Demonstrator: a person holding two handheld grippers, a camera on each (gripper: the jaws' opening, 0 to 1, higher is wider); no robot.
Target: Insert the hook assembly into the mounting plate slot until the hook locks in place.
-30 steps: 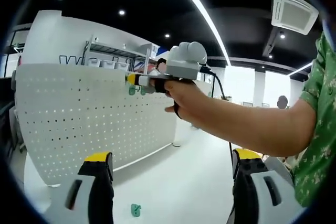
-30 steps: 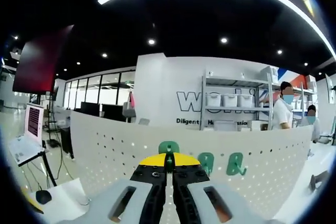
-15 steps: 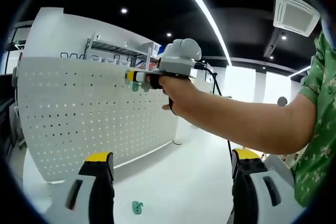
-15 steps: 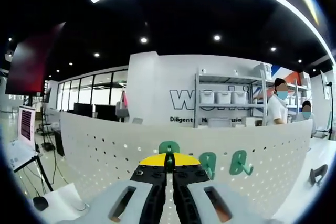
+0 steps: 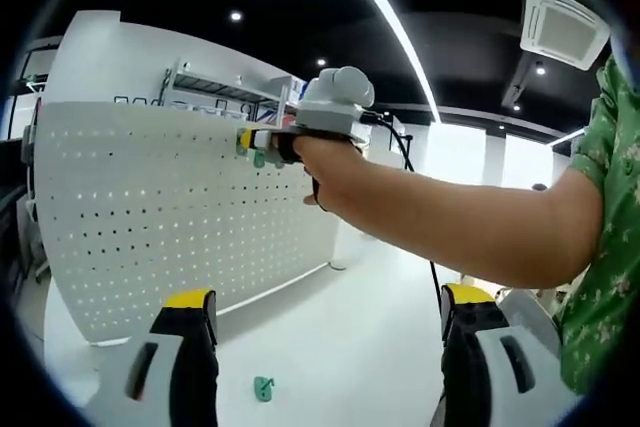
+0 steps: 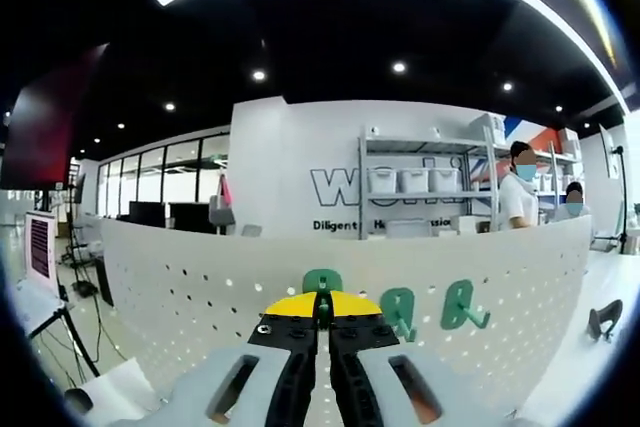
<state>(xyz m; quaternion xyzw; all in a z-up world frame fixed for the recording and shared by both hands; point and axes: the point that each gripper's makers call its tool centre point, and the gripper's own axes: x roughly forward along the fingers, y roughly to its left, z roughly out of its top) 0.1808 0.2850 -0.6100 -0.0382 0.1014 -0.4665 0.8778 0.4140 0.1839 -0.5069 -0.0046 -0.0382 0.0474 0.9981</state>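
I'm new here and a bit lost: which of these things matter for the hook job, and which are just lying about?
In use:
- white perforated mounting board
- green plastic hook in the right gripper
- two green hooks already hung

Lying about:
- spare green hook on the white table
- grey shelf of white bins

Bright, even indoor light. Ceiling strip light (image 5: pixel 385 22) arcs above the jaws, bowed by fisheye; small downlights (image 6: pixel 399 67) dot the dark ceiling. White worktop (image 5: pixel 340 347) ahead of the jaws glares, near washed out; shadows faint. Pegboard (image 6: pixel 200 287) lines bend toward edges. Background shelf (image 6: pixel 420 182) soft, lettering partly unreadable.
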